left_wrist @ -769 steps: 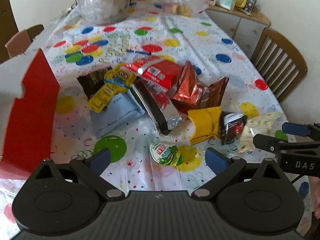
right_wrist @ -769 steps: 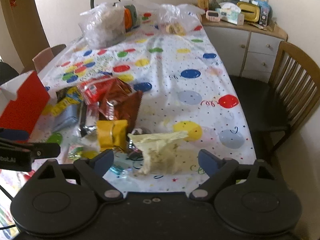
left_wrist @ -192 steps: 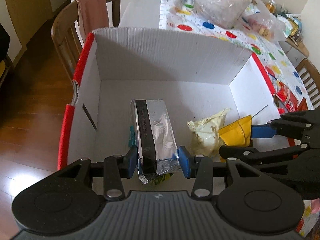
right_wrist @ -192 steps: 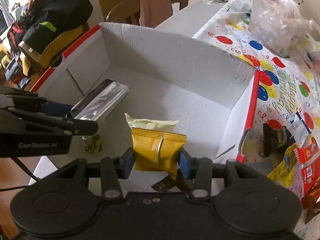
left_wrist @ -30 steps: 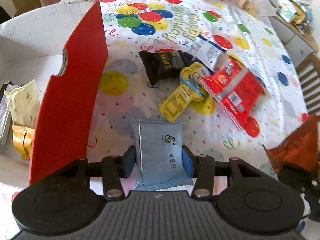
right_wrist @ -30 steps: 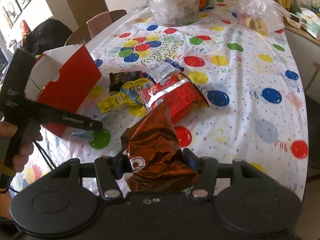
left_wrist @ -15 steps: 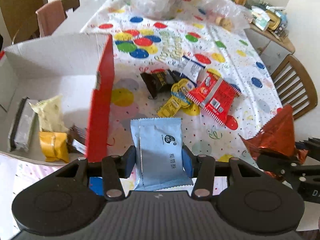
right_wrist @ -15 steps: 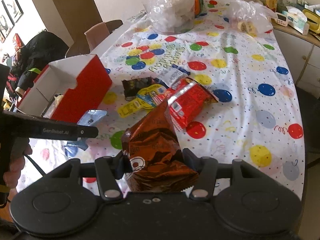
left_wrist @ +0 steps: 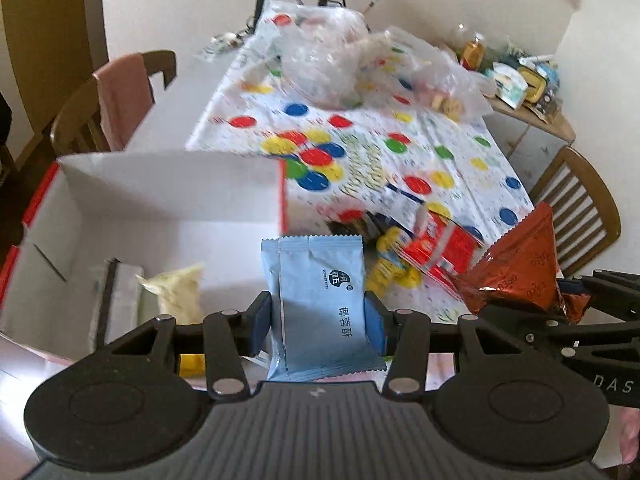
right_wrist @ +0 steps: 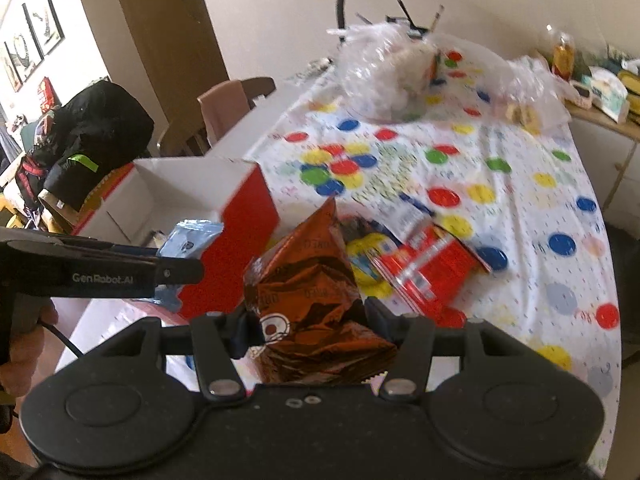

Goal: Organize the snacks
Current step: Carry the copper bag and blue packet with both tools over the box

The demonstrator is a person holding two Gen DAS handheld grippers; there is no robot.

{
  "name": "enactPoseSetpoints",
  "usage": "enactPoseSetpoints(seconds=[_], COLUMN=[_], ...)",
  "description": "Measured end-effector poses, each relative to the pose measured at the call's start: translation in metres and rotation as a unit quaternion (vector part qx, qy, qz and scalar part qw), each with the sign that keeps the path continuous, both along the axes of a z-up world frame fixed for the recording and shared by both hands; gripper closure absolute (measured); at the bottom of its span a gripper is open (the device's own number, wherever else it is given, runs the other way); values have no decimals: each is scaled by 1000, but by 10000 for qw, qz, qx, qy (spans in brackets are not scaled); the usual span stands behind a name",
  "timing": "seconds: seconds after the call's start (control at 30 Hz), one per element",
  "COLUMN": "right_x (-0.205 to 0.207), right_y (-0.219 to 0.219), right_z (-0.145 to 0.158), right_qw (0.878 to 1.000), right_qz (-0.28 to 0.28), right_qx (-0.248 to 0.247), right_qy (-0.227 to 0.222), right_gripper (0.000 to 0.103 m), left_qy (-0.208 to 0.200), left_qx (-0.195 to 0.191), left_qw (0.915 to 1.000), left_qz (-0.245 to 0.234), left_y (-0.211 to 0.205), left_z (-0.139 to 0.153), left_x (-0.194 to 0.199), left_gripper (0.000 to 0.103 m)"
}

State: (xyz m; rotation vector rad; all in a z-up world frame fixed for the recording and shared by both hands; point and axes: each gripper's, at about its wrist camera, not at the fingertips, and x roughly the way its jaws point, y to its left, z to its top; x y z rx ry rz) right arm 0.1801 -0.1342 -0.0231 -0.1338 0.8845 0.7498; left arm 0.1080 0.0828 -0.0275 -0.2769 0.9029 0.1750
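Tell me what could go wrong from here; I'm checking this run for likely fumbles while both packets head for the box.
The left gripper and right gripper carry side by side, so they might collide over the box. The copper-brown bag is crumpled and pinched low; it could slip. The light blue packet could catch the box's red wall if brought in too low.

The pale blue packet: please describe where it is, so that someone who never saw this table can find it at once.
Start at the big box, white inside and red outside, at the near left of the table with the dotted cloth. By its red wall, the left tongs grip the pale blue packet. It is smooth, flat and matte; the right tongs hold a crumpled copper foil bag.
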Motion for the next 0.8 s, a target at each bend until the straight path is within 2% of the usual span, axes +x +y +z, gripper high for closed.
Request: enactPoseSetpoints(seconds=[0.4,0.8], right_x=[-8,-10], right_y=[86,174], right_z=[16,2], right_qw=[9997,9997], right_qz=[46,182], right_qx=[117,-67], right_qy=[-220,-139], right_gripper=[48,48], left_qy=[-240,-8], left_qx=[305,431], left_qw=[9990,9982], left_qz=[242,421], left_y=[87,163], left_z=[16,-2], left_x=[-23,-39], left_gripper=[56,56])
